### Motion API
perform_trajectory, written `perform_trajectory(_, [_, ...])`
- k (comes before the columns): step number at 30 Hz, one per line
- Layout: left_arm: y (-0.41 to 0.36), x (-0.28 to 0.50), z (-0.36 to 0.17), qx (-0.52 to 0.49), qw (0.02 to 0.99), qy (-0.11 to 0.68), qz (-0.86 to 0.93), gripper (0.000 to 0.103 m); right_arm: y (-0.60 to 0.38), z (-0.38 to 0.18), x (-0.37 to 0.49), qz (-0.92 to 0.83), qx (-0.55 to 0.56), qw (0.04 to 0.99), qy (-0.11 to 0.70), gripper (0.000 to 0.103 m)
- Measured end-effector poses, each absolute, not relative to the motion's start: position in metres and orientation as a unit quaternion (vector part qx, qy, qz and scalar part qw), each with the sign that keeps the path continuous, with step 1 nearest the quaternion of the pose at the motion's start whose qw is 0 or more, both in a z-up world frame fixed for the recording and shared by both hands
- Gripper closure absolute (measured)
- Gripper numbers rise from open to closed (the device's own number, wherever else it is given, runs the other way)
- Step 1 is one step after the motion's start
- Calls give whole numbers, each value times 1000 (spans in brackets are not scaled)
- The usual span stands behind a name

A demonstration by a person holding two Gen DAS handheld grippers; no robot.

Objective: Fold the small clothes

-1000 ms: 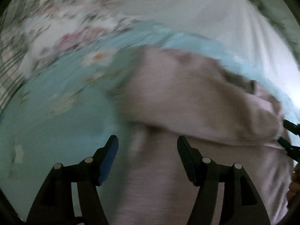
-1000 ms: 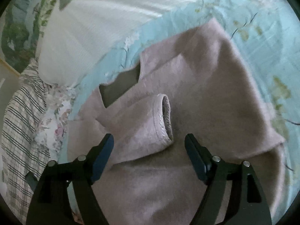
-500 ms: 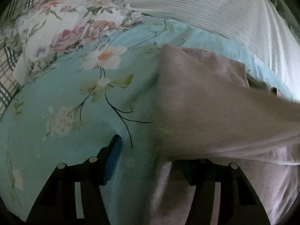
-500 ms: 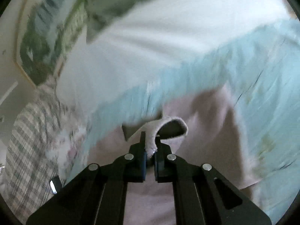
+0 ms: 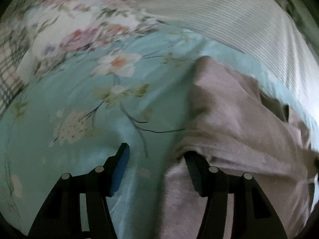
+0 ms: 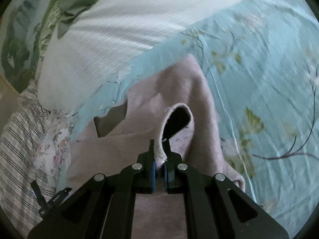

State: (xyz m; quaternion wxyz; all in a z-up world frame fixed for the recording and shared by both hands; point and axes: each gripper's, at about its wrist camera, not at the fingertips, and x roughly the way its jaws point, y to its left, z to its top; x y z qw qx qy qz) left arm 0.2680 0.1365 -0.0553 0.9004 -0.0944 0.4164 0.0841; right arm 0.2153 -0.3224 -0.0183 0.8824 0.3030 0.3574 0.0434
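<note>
Right wrist view: the right gripper (image 6: 159, 155) has both jaws closed on the ribbed cuff of the sleeve (image 6: 177, 119), and the blue pads press the cuff edge from either side. From the fingertips outward, the cuff opening rises directly ahead as a dark oval, and the sleeve runs from it back toward the body of the soft mauve-pink knitted sweater (image 6: 123, 145). The sweater lies on the pale turquoise floral bedsheet (image 6: 259, 79), with its neckline notch ahead and to the left of the gripper, and its long axis runs away from the camera toward the white ribbed cover (image 6: 119, 35). A striped and floral fabric pile (image 6: 30, 135) lies at the left edge. In the left wrist view, the left gripper (image 5: 157, 159) stands with its jaws wide apart. Its left finger rests over bare bedsheet (image 5: 79, 99). Its right finger sits under a raised edge of the sweater (image 5: 239, 119), so the garment's side edge lies between the two fingers but nearer the right one. No cloth is clamped on this side. The governing relation is therefore lateral: the sweater lies to the right of the left gripper and straight ahead of the right gripper. The right gripper alone has a hold, so it is judged the better placed to carry the sleeve across the body.
</note>
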Motion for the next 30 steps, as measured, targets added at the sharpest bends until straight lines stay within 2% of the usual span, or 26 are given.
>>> perform_trajectory(2, [131, 266, -55, -76, 904, 415, 74, 47, -319, -14, 217, 34, 281, 887, 364, 93])
perform_trajectory(9, [108, 270, -55, -22, 903, 428, 36, 47, -316, -19, 212, 42, 282, 884, 371, 93])
perform_trajectory(14, [98, 259, -42, 2, 913, 408, -20, 45, -317, -16, 212, 51, 285, 883, 369, 93])
perform_trajectory(17, [88, 270, -49, 45, 906, 420, 16, 45, -316, -15, 211, 53, 289, 882, 367, 93])
perform_trajectory(19, [87, 281, -57, 53, 899, 433, 37, 50, -316, -14, 211, 54, 294, 881, 366, 93])
perform_trajectory(22, [103, 290, -59, 14, 900, 428, 82, 59, -314, -5, 210, 65, 298, 885, 351, 93])
perform_trajectory(25, [129, 285, -54, -58, 905, 407, 113, 62, -317, 10, 201, 78, 297, 899, 311, 93])
perform_trajectory(26, [135, 284, -56, -71, 902, 408, 122, 66, -317, 9, 201, 74, 293, 900, 313, 93])
perform_trajectory(30, [144, 285, -66, -94, 894, 422, 113, 66, -316, -22, 207, 48, 272, 884, 378, 93])
